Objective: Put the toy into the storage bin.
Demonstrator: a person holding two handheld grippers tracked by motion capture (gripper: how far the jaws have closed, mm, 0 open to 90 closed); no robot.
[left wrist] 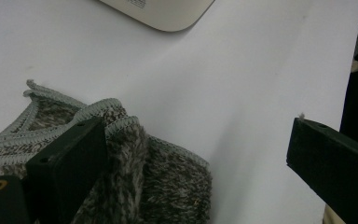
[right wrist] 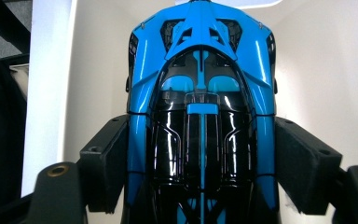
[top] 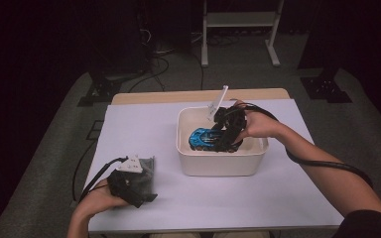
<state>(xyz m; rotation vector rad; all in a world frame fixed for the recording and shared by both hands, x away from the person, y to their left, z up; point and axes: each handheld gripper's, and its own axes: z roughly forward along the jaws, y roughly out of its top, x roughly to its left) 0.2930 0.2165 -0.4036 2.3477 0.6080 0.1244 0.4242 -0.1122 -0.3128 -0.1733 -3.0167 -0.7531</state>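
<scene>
The right gripper is clamped on a blue toy car, its 2 black jaws pressed against the car's sides, and it holds the car inside the white tub near the middle of the table. The left gripper rests near the table's front left edge with its jaws spread wide and gripping nothing, 1 jaw lying over a grey knitted cloth.
</scene>
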